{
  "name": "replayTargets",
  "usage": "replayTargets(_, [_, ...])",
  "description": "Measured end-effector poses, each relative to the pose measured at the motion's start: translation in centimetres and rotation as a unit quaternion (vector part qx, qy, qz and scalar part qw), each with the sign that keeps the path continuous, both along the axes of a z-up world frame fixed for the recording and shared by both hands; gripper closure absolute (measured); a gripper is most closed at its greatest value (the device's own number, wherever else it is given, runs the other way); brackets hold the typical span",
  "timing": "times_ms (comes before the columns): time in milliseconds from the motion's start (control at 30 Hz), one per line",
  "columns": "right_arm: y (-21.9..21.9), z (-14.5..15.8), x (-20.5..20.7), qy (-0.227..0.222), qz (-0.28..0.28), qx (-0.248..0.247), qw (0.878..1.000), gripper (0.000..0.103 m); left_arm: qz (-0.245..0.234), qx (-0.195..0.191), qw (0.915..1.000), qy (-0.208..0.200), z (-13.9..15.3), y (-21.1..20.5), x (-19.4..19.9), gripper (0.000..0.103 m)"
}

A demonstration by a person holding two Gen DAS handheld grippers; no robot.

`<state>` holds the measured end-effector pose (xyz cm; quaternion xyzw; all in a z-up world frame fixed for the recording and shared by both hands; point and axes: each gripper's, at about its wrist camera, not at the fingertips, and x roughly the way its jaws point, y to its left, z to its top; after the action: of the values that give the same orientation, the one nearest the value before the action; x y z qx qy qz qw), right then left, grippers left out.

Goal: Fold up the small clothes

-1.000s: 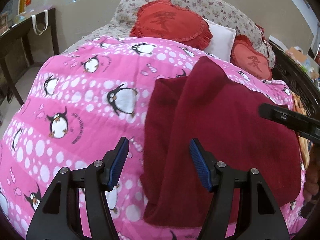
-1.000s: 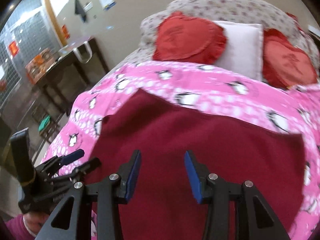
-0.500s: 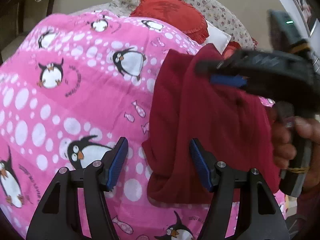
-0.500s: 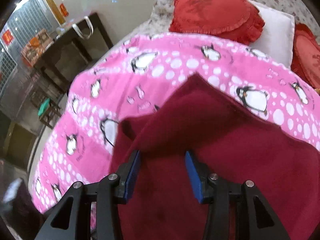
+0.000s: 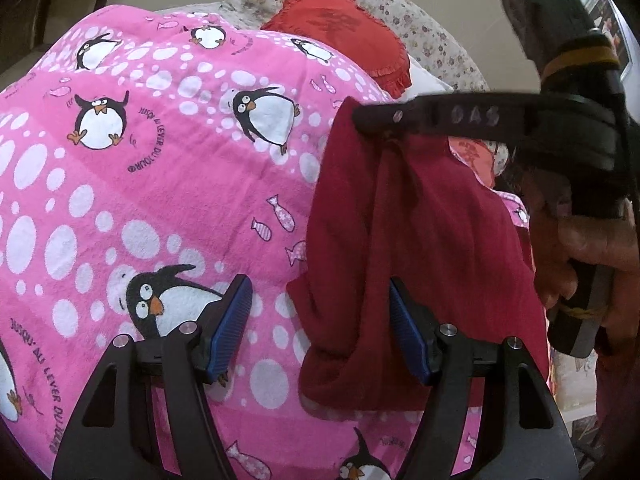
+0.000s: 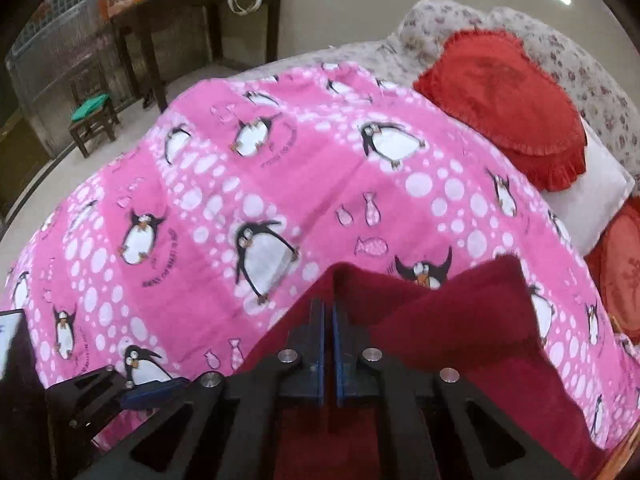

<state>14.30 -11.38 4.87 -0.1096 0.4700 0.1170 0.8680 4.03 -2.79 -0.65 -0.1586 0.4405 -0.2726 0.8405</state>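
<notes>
Cloth (image 5: 420,232), dark red, lies on the pink penguin blanket (image 5: 160,184), pinched at its edge by the right claw (image 6: 328,320), whose gripping hand (image 5: 592,248) only the left view shows, while the left claw (image 5: 320,320) spreads wider beside it, nothing between.

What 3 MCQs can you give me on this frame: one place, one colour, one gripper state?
1. Where does the dark red garment lie?
A. on the pink penguin blanket
B. on the dark wooden table
C. on the floor

2. What colour is the frilled heart-shaped cushion at the head of the bed?
A. green
B. white
C. red

3. What state is the right gripper in?
A. wide open over bare blanket
B. shut on a raised fold of the garment
C. shut on the cushion

Key: 1 A, the garment rests on the blanket in both views. 2 C, the red frill shows clearly. 3 B, its blue pads meet with cloth pinched at the tips, while the left gripper stands open at the garment's near corner.
</notes>
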Motion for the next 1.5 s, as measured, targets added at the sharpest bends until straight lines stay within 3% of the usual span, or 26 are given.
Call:
replayTargets(100, [-1.3, -1.2, 1.5, 0.010, -0.039, 0.007, 0.999, 0.100, 0.000, 0.002, 1.0000, -0.007, -0.2, 0.0, 0.0, 0.033])
replayTargets(233, [-1.0, -1.8, 1.6, 0.010, -0.038, 0.005, 0.999, 0.100, -0.004, -0.006, 1.0000, -0.006, -0.4, 0.1, -0.1, 0.033])
replayTargets(333, [-1.9, 0.6, 0.1, -0.003, -0.038, 0.075, 0.996, 0.097, -0.005, -0.017, 0.9998, -0.002, -0.5, 0.1, 0.2, 0.031])
replayTargets(367, [-2.5, 1.4, -0.5, -0.011, -0.046, 0.084, 0.995, 0.090, -0.004, -0.018, 0.9998, -0.001, -0.5, 0.1, 0.3, 0.031])
replayTargets(433, [-3.3, 2.0, -1.3, -0.012, -0.067, 0.089, 0.994, 0.046, -0.003, -0.016, 0.9999, -0.002, -0.4, -0.1, 0.5, 0.029])
replayTargets(467, [-3.9, 2.1, -1.5, -0.004, -0.076, 0.100, 0.992, 0.042, -0.005, -0.014, 0.9999, -0.002, -0.4, -0.2, 0.5, 0.026])
replayTargets(700, [-4.7, -0.4, -1.4, 0.060, -0.117, 0.132, 0.983, 0.042, 0.002, -0.008, 1.0000, -0.001, -0.1, -1.2, 0.8, 0.020])
replayTargets(767, [-5.0, -0.9, -1.3, 0.072, -0.130, 0.151, 0.977, 0.037, 0.004, -0.016, 0.9999, 0.000, -0.1, -1.1, 1.0, 0.020])
replayTargets(1067, [-3.8, -0.7, -0.2, 0.075, -0.134, 0.120, 0.981, 0.030, 0.004, -0.028, 0.9996, -0.005, -0.2, -1.0, 1.5, 0.020])
replayTargets(1500, [-4.6, -1.9, -0.5, 0.078, -0.145, 0.139, 0.976, 0.028, -0.002, -0.026, 0.9994, -0.022, -0.3, -1.8, 2.4, 0.020])
